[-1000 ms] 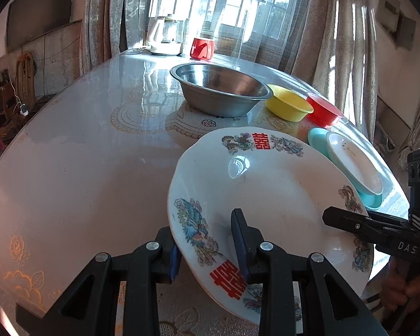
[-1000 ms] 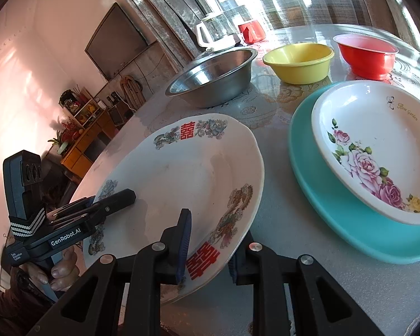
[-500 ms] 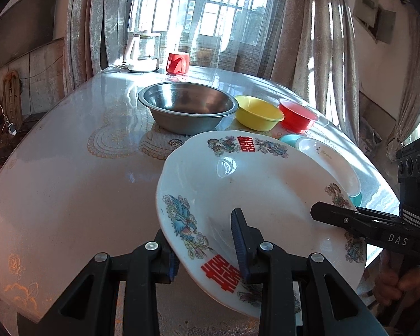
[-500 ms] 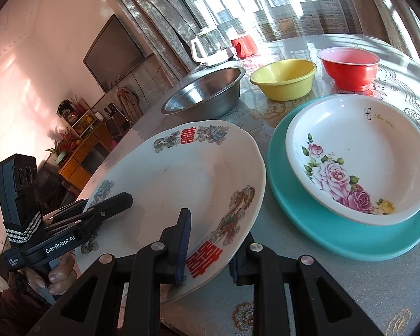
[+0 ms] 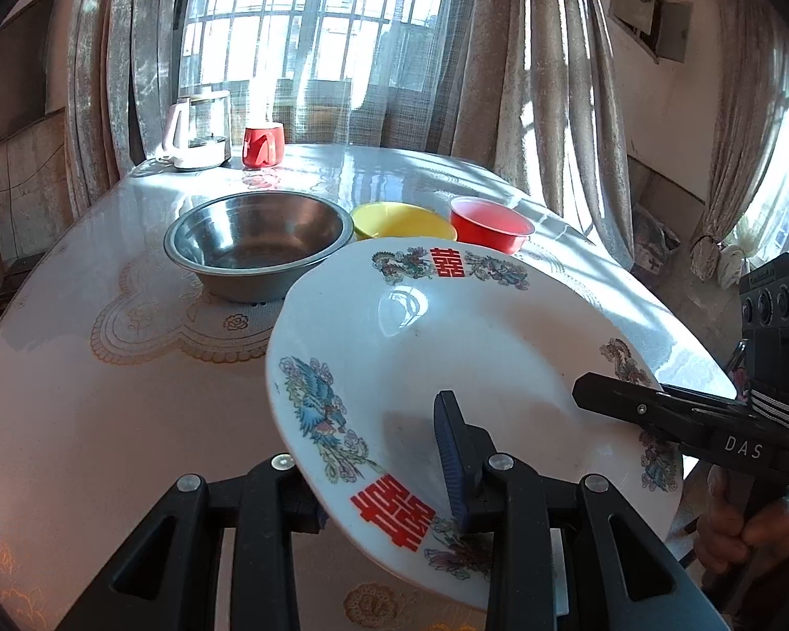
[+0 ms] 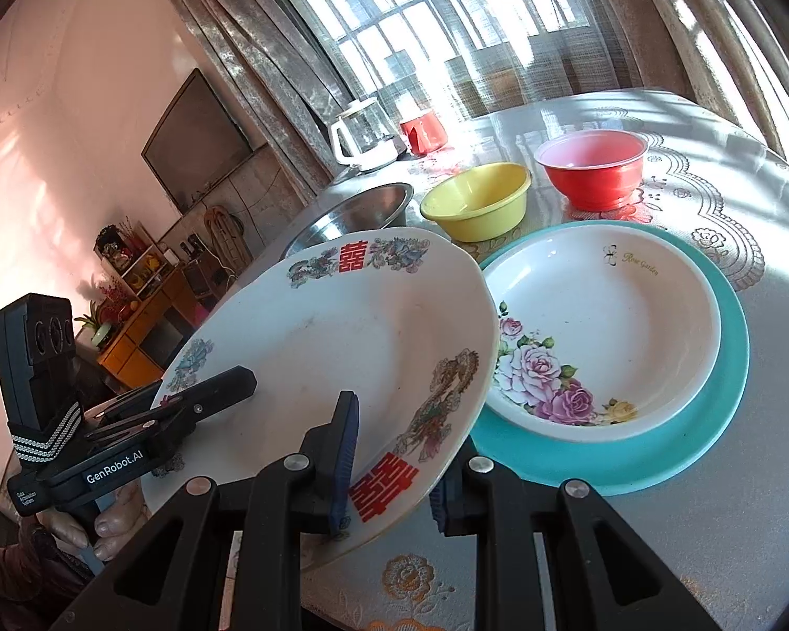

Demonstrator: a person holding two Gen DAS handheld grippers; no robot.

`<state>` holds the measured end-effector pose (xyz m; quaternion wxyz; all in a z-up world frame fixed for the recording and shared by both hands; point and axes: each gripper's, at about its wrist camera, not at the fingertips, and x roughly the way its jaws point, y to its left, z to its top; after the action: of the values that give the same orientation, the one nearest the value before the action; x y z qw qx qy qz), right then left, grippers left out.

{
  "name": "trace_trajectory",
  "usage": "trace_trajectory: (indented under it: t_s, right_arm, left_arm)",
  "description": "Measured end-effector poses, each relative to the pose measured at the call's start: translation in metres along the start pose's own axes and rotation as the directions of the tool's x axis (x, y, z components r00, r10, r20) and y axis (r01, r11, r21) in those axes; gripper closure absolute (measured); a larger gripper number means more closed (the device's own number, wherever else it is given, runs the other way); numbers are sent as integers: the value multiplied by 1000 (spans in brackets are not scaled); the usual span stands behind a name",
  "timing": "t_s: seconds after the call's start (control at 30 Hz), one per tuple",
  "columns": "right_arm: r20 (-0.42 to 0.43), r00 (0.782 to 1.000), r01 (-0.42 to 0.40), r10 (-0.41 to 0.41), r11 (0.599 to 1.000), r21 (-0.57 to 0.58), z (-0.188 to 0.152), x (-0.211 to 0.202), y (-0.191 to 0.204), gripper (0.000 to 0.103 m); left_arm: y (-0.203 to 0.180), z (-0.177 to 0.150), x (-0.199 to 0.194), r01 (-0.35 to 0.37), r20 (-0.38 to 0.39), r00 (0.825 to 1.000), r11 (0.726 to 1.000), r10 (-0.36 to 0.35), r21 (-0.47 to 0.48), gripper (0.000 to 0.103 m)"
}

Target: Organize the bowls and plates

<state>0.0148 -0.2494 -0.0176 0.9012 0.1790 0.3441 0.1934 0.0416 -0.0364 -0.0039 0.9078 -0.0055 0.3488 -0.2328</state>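
- My left gripper [image 5: 389,478] has its fingers nipped on the near rim of the big dragon-and-phoenix plate [image 5: 463,363].
- My right gripper [image 6: 394,468] clamps the opposite rim, fingers narrowly parted.
- The plate hangs tilted above the counter [image 5: 105,394], beside the rose plate [image 6: 605,336] stacked on the teal plate [image 6: 731,368].

Your wrist cameras look down close from the plate's [image 5: 447,363] opposite rims, sharing bowls [image 6: 478,200] toward 12 o'clock.
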Motion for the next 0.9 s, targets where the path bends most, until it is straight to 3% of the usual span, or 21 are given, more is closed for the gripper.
trace_trajectory:
  t_s: [0.5, 0.9]
  right_arm:
    - [64, 991, 110, -115, 991, 72, 13, -32, -44, 78]
    - [50, 970, 228, -237, 964, 133, 22, -34, -79, 77]
  left_arm:
    - [-44, 35, 47, 91, -40, 995, 995, -89, 45, 70]
    - [-70, 49, 99, 114, -125, 986, 993, -109, 41, 68]
